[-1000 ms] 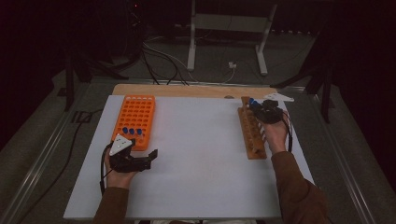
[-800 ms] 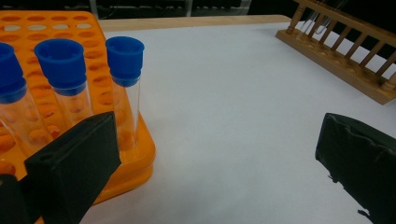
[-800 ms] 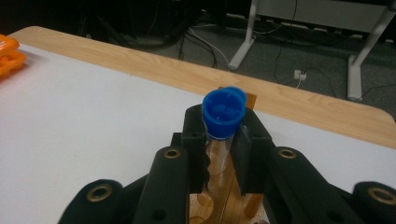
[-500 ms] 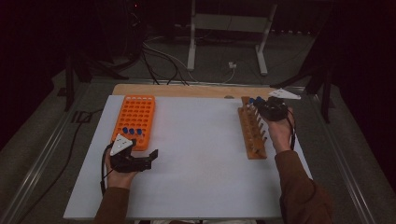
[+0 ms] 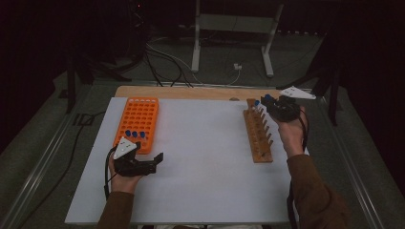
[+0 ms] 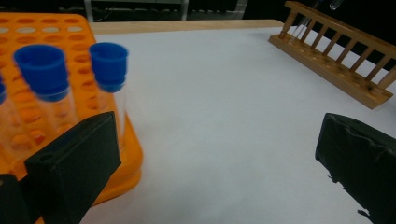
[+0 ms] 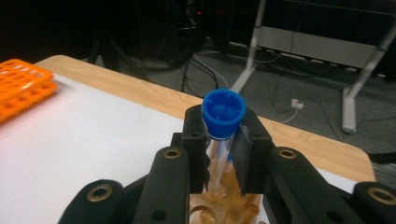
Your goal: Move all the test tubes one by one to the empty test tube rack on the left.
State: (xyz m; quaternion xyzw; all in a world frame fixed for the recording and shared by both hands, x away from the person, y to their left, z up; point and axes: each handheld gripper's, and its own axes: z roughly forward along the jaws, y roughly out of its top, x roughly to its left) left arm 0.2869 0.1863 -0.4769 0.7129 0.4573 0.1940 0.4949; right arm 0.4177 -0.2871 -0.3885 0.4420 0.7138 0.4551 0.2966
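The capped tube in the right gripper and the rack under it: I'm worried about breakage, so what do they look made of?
The tube looks like clear glass or hard plastic; you see through its wall, and which one I cannot tell. Its blue cap seems matte moulded plastic. The rack looks like wood: warm brown with pegs.

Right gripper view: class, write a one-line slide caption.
Right gripper clamps a blue-capped test tube above the wooden rack.

A metal stand [image 5: 232, 28] and cables [image 5: 165, 62] lie on the floor beyond the table [image 5: 191, 91]
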